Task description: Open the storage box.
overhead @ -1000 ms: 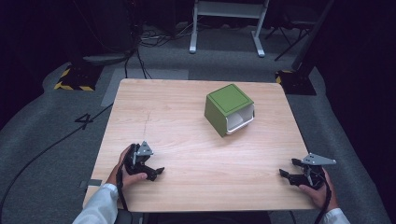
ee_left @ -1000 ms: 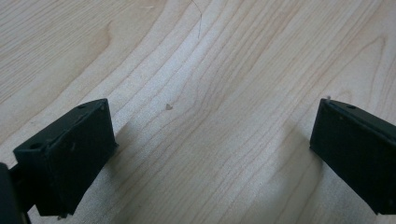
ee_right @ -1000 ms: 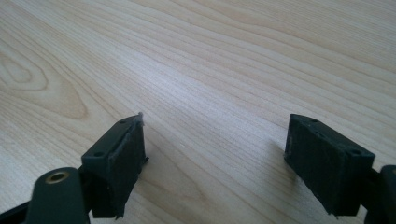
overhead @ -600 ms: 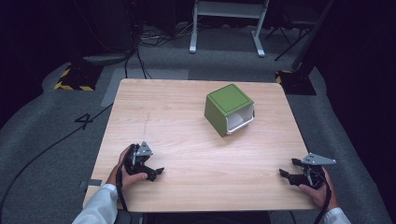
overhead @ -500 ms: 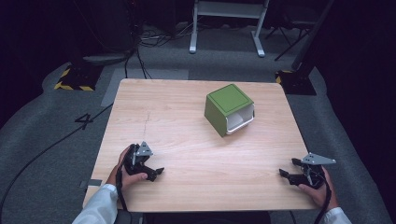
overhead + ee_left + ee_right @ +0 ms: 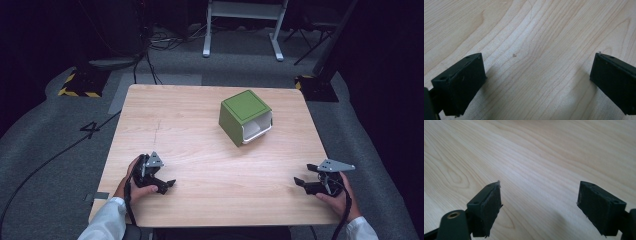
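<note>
My left gripper (image 6: 167, 184) and right gripper (image 6: 299, 182) rest with jaws spread on the pale wood-grained worktop (image 6: 200, 150), well apart from a green cube-shaped bin (image 6: 243, 116).

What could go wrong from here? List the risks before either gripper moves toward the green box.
1. The green box sits turned at an angle to the table edges, so jaws closing on it may slip off a corner.
2. Its white inner part shows at the open side and might slide out if tipped.
3. The right gripper rests near the table's edge.
</note>
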`<state>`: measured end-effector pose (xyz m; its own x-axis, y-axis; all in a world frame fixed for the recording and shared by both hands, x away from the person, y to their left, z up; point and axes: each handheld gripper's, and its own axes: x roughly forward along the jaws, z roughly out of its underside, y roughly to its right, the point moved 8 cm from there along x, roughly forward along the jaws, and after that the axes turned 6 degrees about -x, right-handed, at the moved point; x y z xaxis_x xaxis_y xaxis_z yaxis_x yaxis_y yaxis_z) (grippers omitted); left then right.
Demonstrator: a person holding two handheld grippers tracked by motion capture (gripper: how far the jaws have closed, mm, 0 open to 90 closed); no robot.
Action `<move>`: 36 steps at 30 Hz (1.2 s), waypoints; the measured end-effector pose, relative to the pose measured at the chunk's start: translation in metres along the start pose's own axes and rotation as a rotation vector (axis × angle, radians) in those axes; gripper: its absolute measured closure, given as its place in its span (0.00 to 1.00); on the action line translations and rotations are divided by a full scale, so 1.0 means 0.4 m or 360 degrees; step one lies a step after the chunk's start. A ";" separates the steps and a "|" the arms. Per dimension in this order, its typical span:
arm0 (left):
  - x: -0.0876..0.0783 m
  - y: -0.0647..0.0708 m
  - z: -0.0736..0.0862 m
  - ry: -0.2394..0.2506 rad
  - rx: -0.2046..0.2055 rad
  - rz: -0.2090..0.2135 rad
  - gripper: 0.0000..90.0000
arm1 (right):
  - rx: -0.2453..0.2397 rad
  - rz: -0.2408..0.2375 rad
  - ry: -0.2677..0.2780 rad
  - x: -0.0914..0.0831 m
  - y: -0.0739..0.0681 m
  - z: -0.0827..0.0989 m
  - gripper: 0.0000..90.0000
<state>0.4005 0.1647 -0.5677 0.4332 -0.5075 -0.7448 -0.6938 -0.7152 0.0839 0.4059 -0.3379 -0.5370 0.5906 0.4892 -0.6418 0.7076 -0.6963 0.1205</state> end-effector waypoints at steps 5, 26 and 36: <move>0.000 0.000 0.000 0.0000 0.0000 0.0000 0.00 | -0.0045 -0.0034 0.0032 0.002 -0.004 -0.057 0.22; 0.000 0.000 0.000 0.0000 0.0001 0.0000 0.00 | -0.0239 -0.0163 0.0104 0.096 -0.063 -0.256 0.22; 0.000 0.000 0.000 0.0000 0.0000 0.0000 0.00 | -0.0320 -0.0227 0.0143 0.177 -0.122 -0.351 0.22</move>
<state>0.4005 0.1647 -0.5677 0.4330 -0.5077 -0.7448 -0.6940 -0.7151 0.0839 0.4678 -0.1955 -0.4820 0.5053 0.6257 -0.5943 0.8437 -0.5029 0.1879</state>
